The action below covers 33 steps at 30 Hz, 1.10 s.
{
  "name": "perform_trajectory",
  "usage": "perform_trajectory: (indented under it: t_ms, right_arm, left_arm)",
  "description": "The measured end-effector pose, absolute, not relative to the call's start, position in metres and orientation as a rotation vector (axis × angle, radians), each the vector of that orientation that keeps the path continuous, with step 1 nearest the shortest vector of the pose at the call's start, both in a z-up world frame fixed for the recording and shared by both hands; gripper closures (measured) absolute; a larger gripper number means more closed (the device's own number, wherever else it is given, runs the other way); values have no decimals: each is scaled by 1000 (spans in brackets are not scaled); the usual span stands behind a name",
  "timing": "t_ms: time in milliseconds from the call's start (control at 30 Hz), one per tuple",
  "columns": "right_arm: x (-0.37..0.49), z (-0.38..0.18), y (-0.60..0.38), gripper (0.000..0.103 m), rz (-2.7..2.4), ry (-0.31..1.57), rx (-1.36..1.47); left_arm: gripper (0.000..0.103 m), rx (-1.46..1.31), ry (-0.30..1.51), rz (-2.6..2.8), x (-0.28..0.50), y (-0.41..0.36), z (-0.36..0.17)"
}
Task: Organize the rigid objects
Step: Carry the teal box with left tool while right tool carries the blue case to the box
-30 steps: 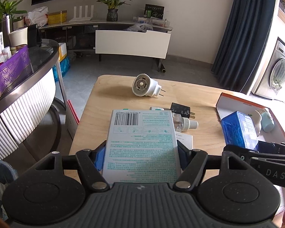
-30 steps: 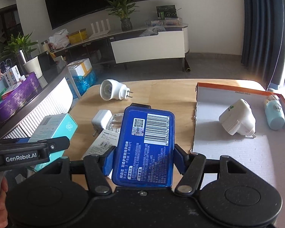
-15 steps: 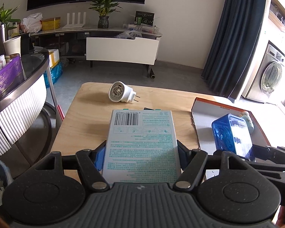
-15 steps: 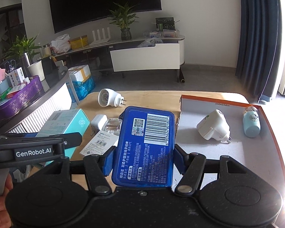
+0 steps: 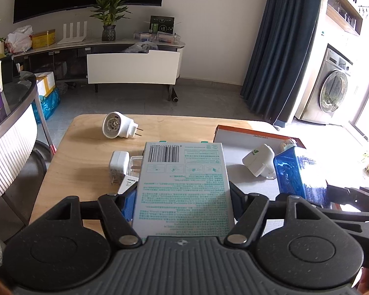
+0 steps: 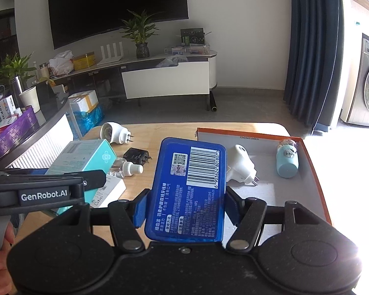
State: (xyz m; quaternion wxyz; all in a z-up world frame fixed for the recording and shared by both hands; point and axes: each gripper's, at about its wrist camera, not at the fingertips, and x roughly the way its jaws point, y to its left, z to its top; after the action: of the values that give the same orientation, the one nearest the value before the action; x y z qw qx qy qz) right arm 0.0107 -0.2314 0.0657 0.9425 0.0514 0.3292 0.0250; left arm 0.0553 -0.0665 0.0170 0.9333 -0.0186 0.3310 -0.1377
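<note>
- The left gripper (image 5: 183, 196) is clamped on the teal box (image 5: 183, 186), which is held in the air above the wooden table (image 5: 86, 152), just left of the tray (image 5: 246, 135).
- The right gripper (image 6: 185, 206) is clamped on the blue case (image 6: 188, 186), which is held above the near left part of the tray (image 6: 315, 162).
- The two held things are carried close side by side; a knock between them is possible if both are lowered into the tray together, and one could be twisted in its grip.
- The white plug (image 6: 241, 164) and the light blue bottle (image 6: 287, 158) already lie in the tray, so the blue case could be set down on the plug and left tilted.
- The smooth case is gripped only at its lower sides, so a slip is possible if it is tipped.
- Compared with one second ago, both grippers are seen further toward the tray: in the left view the plug inside the tray is now visible, and the blue case is now above the tray floor instead of above the table.
</note>
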Motion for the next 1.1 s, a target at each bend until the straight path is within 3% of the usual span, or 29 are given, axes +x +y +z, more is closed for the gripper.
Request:
perform_trajectory:
  t_ms: [1100]
  right_arm:
    - [-13,67,-295,28,-80,647,176]
  left_arm:
    - [31,45,693,-416,49,-127,10]
